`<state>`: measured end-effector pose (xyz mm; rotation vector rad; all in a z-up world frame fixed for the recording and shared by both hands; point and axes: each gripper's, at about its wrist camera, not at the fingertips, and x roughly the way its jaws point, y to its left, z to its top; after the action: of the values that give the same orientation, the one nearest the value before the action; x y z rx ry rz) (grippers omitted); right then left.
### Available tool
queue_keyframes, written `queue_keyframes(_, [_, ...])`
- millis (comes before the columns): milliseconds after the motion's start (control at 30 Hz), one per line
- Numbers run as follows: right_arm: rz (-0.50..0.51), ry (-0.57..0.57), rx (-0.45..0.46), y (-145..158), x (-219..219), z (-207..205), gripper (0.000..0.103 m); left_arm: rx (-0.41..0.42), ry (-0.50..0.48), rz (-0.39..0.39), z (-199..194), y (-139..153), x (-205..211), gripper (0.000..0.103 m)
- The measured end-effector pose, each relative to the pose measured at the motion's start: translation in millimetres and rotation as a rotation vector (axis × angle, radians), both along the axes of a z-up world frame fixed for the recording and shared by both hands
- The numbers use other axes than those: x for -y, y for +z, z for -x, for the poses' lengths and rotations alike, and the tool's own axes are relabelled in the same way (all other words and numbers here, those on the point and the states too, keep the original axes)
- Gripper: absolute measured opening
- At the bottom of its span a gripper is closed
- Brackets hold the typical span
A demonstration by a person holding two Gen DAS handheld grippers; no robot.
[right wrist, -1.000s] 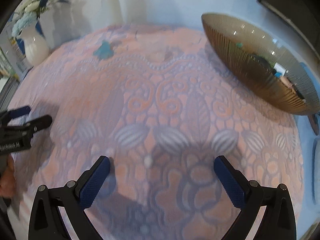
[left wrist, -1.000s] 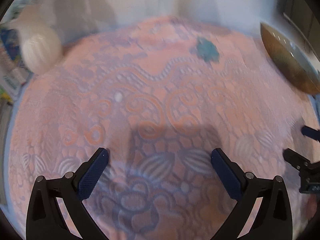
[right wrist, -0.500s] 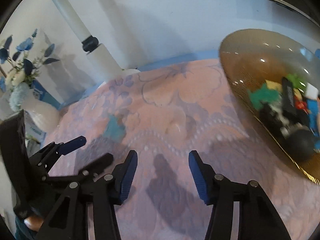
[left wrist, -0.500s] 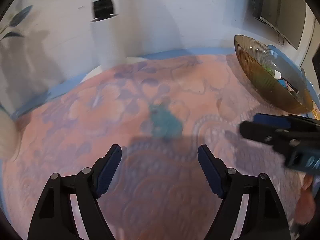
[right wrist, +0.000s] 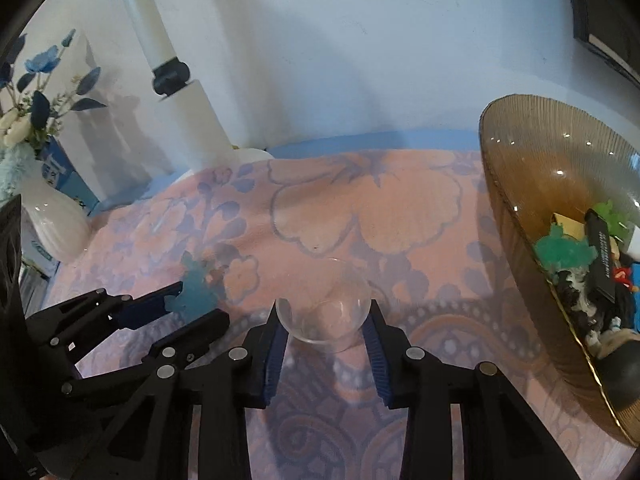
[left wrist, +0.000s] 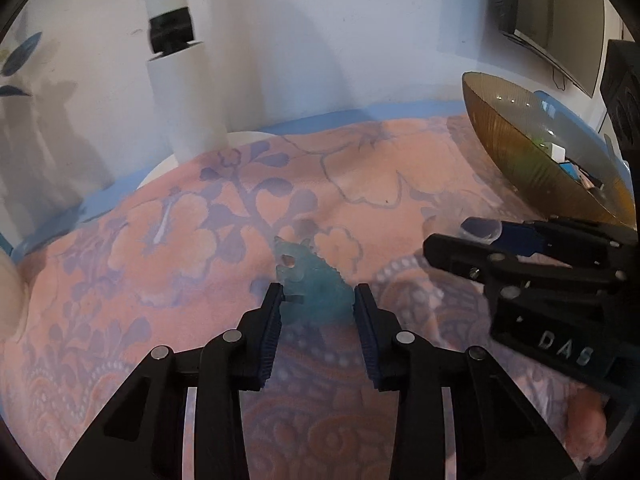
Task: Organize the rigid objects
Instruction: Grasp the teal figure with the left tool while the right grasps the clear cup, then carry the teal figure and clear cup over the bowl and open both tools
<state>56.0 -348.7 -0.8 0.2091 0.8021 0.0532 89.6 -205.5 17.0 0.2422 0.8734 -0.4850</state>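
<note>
My left gripper [left wrist: 316, 304] fingers [left wrist: 269, 332] have just been closing and now pinch the teal toy [left wrist: 314, 280]. My right gripper [right wrist: 325, 320] has just closed on the clear cup [right wrist: 324, 312]. Both sit on the cloth [left wrist: 168, 240], left of the amber bowl [right wrist: 520, 216], toy farther from it. Biggest risk: cup's slick and round, held near its rim, so it could squirt out when I lift. Next: bowl's already piled w/ bits, so a clumsy drop could bounce stuff out. Smallest: toy's flat, thin, may twist btwn the 2 pads.
</note>
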Motion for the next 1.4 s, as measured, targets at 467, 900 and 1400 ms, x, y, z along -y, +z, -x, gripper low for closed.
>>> queue_keyframes(467, [-0.135, 0.144, -0.068, -22, 6, 150, 0.036, -0.114, 0.065, 0.171, 109, 3, -64, 0.032])
queue_keyframes(900, [-0.192, 0.147, -0.049, -26, 12, 177, 0.049, -0.088, 0.067, 0.176, 121, -4, -64, 0.066])
queue_keyframes(1400, [0.070, 0.077, -0.046, -15, -22, 156, 0.035, -0.025, 0.076, 0.127, 125, -1, -60, 0.033])
